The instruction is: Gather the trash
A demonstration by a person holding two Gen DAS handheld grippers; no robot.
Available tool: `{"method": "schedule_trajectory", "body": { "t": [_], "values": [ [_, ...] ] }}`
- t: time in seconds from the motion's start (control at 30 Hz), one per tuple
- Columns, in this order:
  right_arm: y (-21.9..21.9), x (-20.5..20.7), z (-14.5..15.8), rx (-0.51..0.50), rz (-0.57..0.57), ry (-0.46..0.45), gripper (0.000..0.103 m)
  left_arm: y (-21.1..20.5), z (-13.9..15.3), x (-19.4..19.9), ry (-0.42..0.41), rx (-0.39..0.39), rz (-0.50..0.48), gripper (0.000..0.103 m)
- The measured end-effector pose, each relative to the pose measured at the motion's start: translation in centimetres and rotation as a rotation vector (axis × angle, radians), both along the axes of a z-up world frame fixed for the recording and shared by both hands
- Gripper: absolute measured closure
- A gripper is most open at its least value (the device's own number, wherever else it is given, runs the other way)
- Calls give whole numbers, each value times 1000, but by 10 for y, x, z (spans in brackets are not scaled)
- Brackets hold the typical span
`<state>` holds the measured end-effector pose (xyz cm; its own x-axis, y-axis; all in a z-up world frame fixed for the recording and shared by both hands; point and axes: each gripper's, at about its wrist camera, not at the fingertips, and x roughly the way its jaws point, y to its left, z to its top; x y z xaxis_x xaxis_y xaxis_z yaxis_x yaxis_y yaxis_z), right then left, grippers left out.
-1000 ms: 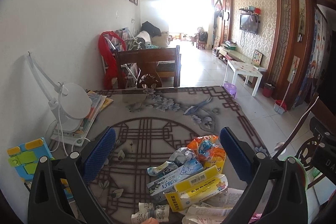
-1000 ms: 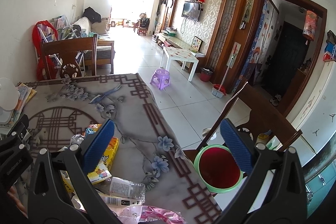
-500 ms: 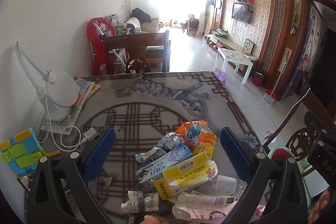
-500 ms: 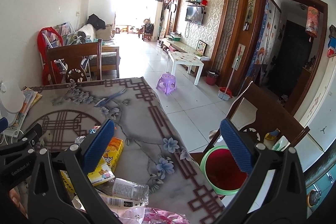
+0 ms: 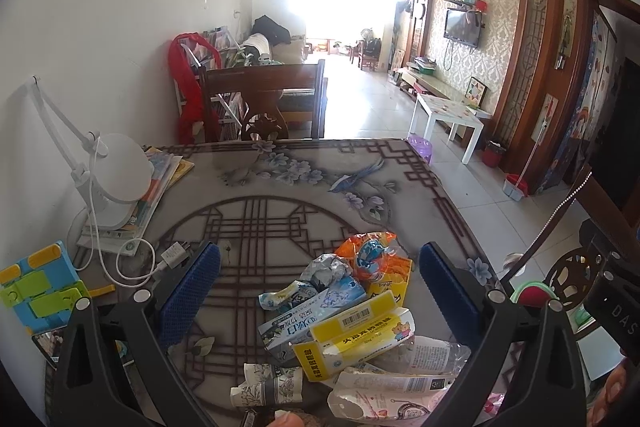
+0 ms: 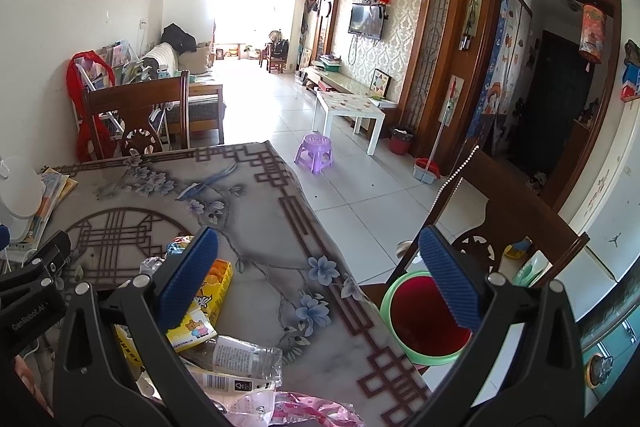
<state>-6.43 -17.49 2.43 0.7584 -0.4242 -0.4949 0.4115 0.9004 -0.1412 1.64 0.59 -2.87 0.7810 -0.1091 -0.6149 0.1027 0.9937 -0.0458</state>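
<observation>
The trash is a loose heap on the near part of the patterned table, made of flattened and crumpled packaging: a yellow and white carton with a barcode and a small bear print lies across a pale blue box, with a crumpled silver foil wrapper and an orange snack bag behind them on the far side. Nearer the camera are a squashed clear plastic bottle with a white label, a rolled paper wrapper with a flower print, and a pink patterned bag cut off by the lower edge. The left gripper hangs above this heap with its blue-padded fingers spread wide to either side of it, gripping nothing. The right gripper is likewise wide open and empty, over the table's right edge; its left finger covers part of the yellow carton and its right finger overlaps the bin, a green-rimmed pail with a red inside standing on the floor just beside the table. In the right wrist view the bottle and pink bag sit at the bottom edge, partly cut off. The print on the boxes is too small to read with certainty. A white desk lamp stands on books at the table's left side, its cord trailing toward the heap. Fingertips of the person's hand show blurred at the lower right corner of the left wrist view.
</observation>
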Motion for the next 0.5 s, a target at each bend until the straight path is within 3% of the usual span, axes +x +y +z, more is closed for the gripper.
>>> {"method": "schedule_trajectory", "body": {
  "t": [0.5],
  "values": [
    [-1, 0, 0, 1, 2, 3, 4, 4, -1, 0, 0, 3, 4, 8]
  ]
}}
